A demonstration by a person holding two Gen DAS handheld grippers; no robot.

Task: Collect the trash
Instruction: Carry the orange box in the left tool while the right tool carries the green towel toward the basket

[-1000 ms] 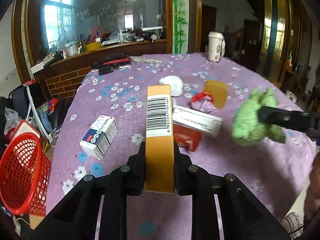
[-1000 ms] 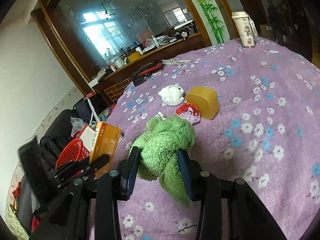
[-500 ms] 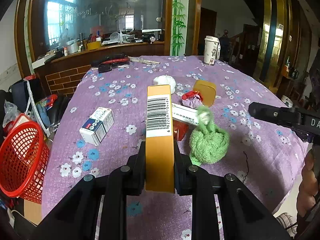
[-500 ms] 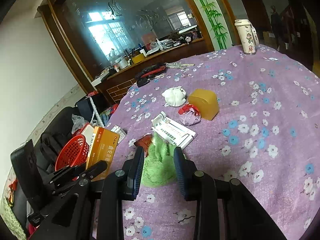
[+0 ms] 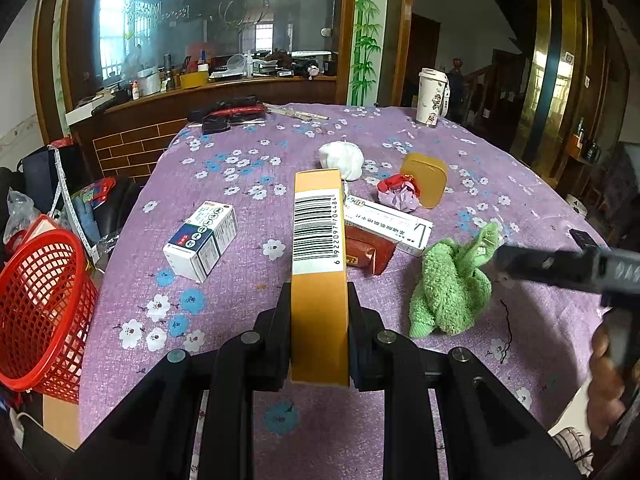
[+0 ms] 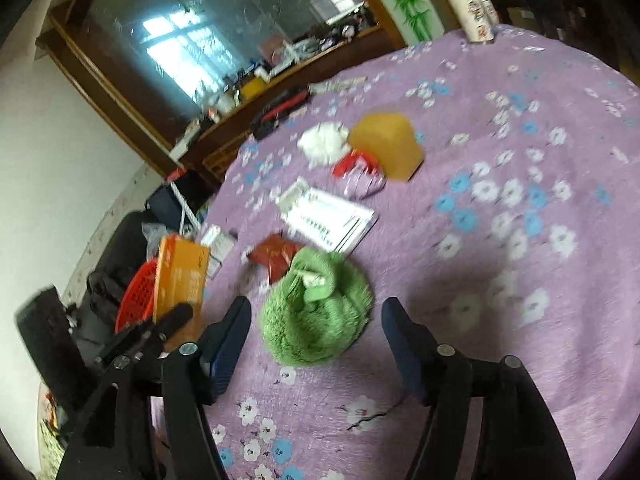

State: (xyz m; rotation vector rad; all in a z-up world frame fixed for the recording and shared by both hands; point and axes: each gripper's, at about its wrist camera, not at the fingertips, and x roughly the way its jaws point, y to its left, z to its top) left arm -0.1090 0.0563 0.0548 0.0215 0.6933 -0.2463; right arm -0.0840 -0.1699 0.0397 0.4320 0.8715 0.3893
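My left gripper (image 5: 318,312) is shut on a tall orange box (image 5: 318,240) with a barcode, held upright above the purple flowered tablecloth (image 5: 240,148). The same orange box (image 6: 180,276) shows at the left of the right wrist view. A green fuzzy cloth (image 6: 316,312) lies in a heap on the table between the spread fingers of my right gripper (image 6: 316,320), whose jaws are opening and do not touch it. From the left wrist view the green cloth (image 5: 452,288) lies right of the box, with the right gripper's black finger (image 5: 560,268) beside it.
A red mesh basket (image 5: 36,304) stands off the table's left edge. On the cloth lie a blue-and-white box (image 5: 200,240), a long white box (image 5: 388,224), a red packet (image 5: 368,252), a crumpled wrapper (image 5: 400,194), a yellow tub (image 5: 424,180), a white wad (image 5: 340,156) and a cup (image 5: 432,96).
The right gripper lowered the green cloth to the table and opened; the cloth now lies free between its fingers. The left gripper kept hold of the orange box and stayed put.
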